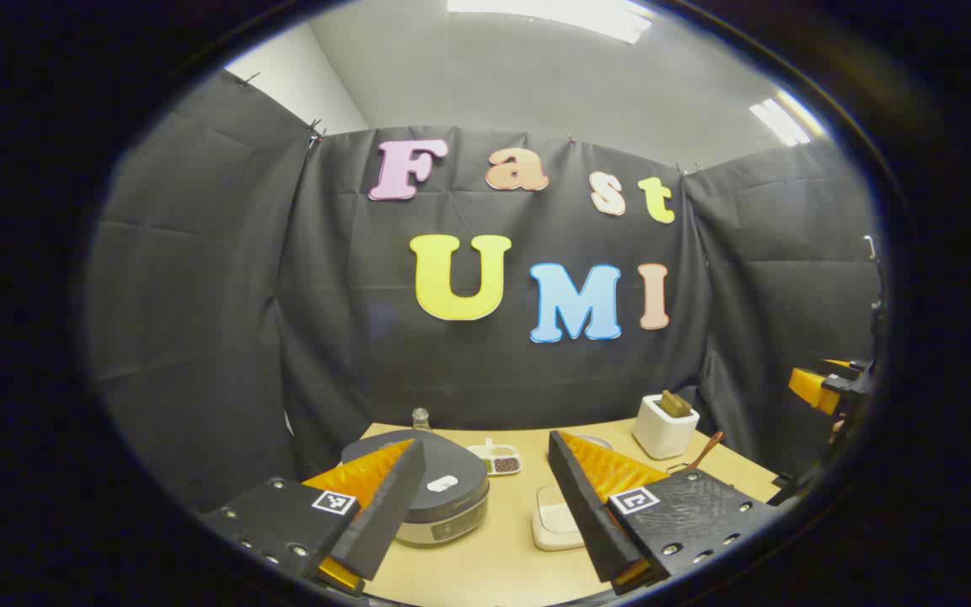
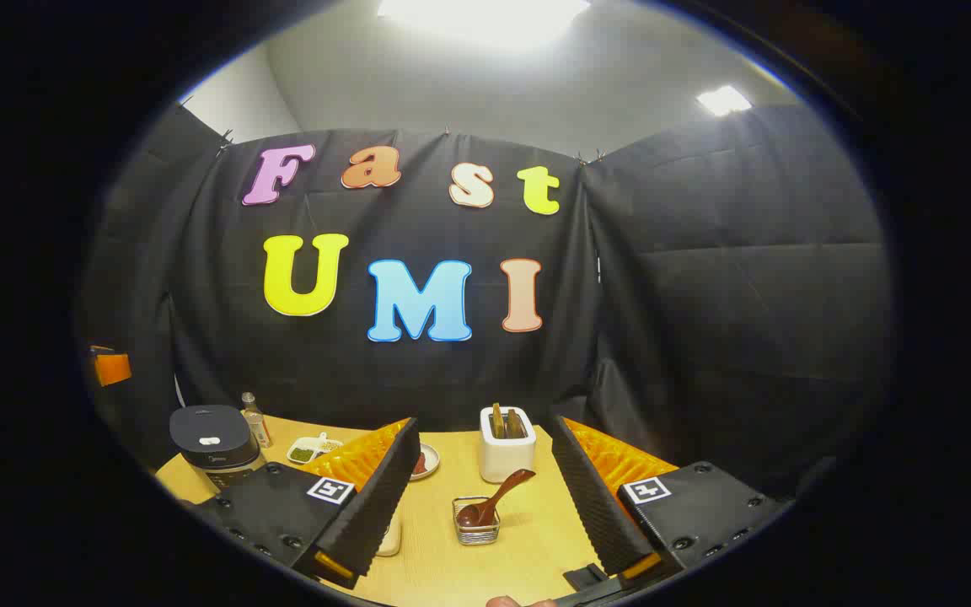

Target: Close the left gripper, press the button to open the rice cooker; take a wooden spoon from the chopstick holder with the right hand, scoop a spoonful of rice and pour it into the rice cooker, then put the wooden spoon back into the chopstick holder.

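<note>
Left gripper (image 1: 485, 497) wide open, empty, above the worktop (image 1: 502, 565). Rice cooker (image 1: 439, 489) at seven o'clock, lid down. Could miss the button (image 1: 442, 483) if left open. Right gripper (image 2: 485, 497) open, empty too.

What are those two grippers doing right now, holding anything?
Left gripper: open, holding nothing, above the closed rice cooker.
Right gripper: open, holding nothing, facing the wooden spoon in its wire basket.
</note>
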The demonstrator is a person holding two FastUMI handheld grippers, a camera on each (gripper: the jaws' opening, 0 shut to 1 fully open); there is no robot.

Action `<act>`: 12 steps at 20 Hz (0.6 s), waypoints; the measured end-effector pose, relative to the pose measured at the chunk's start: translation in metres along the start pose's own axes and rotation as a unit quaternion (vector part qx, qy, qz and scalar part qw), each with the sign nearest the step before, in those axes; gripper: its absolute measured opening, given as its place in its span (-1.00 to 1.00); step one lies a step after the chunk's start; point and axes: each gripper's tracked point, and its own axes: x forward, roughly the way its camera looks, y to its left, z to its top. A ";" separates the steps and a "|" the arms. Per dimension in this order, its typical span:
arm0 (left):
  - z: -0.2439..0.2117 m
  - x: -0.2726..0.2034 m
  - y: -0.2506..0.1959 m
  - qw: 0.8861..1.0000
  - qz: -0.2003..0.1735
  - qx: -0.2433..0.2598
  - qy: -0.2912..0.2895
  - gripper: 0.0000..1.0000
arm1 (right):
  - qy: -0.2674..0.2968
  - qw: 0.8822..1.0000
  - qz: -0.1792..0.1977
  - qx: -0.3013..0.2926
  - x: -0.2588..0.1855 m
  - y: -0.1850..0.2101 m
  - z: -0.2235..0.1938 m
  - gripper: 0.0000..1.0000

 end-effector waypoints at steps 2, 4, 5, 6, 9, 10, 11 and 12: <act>0.004 0.000 -0.008 1.000 0.004 0.001 0.001 0.82 | -0.001 1.000 0.010 0.001 0.011 0.000 0.001 0.99; 0.012 -0.001 -0.014 1.000 0.013 0.004 -0.003 0.86 | 0.003 1.000 0.027 0.007 0.023 0.003 0.000 0.99; 0.013 -0.001 -0.018 1.000 0.019 0.003 -0.002 0.82 | 0.005 0.999 0.037 0.011 0.029 0.003 0.000 0.99; 0.014 -0.002 -0.024 1.000 0.023 -0.001 -0.002 0.82 | 0.006 0.999 0.047 0.012 0.035 0.003 0.000 0.99; 0.019 -0.003 -0.042 0.999 0.034 -0.011 -0.004 0.83 | -0.007 0.998 0.058 0.009 0.048 -0.012 0.006 1.00; 0.018 -0.004 -0.049 0.999 0.037 -0.014 -0.003 0.82 | -0.007 0.998 0.064 0.010 0.051 -0.014 0.002 0.94; 0.019 -0.005 -0.055 0.999 0.043 -0.014 -0.003 0.82 | -0.002 0.997 0.070 0.012 0.054 -0.017 -0.002 0.94; 0.018 -0.005 -0.060 0.999 0.049 -0.013 -0.002 0.82 | 0.004 0.997 0.076 0.015 0.055 -0.022 -0.008 0.99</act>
